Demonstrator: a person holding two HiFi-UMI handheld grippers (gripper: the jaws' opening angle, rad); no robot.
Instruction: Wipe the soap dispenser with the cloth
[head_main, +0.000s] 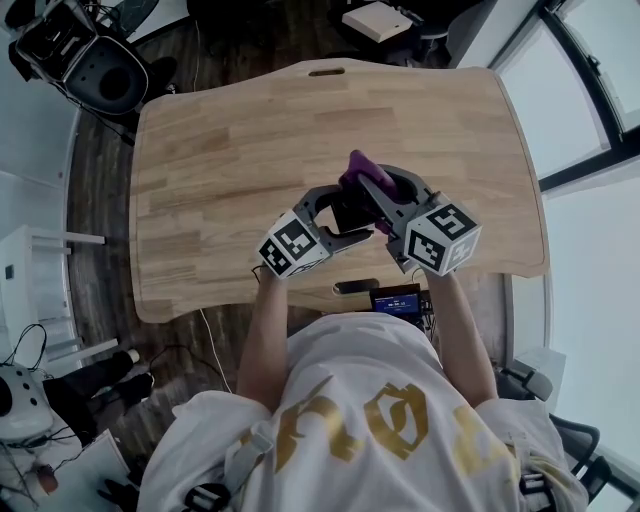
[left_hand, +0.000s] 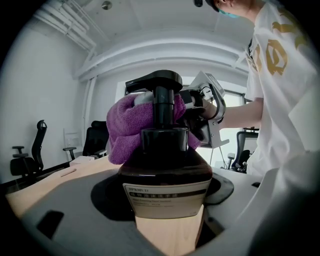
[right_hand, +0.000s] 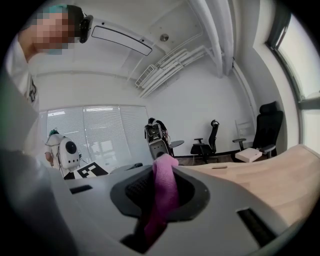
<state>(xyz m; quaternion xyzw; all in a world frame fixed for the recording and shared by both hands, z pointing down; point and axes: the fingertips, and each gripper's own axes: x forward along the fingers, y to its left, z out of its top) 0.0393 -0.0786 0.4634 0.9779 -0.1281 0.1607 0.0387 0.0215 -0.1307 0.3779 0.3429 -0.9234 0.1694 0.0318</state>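
Observation:
The dark brown soap dispenser (left_hand: 165, 172) with a black pump head stands on the wooden table (head_main: 240, 140), held between the jaws of my left gripper (left_hand: 167, 200). A purple cloth (left_hand: 127, 127) is pressed against the bottle's neck and pump from the far side. My right gripper (right_hand: 160, 210) is shut on that cloth (right_hand: 162, 200), which sticks up between its jaws. In the head view both grippers meet near the table's front middle, with the cloth (head_main: 358, 168) showing above the left gripper (head_main: 335, 210) and the right gripper (head_main: 385, 195); the bottle is mostly hidden there.
Office chairs (right_hand: 207, 145) and a white box (right_hand: 248, 155) stand beyond the table. A dark slot (head_main: 326, 72) marks the table's far edge. A phone-like object (head_main: 356, 286) and a small screen (head_main: 396, 300) lie at the near edge below my hands.

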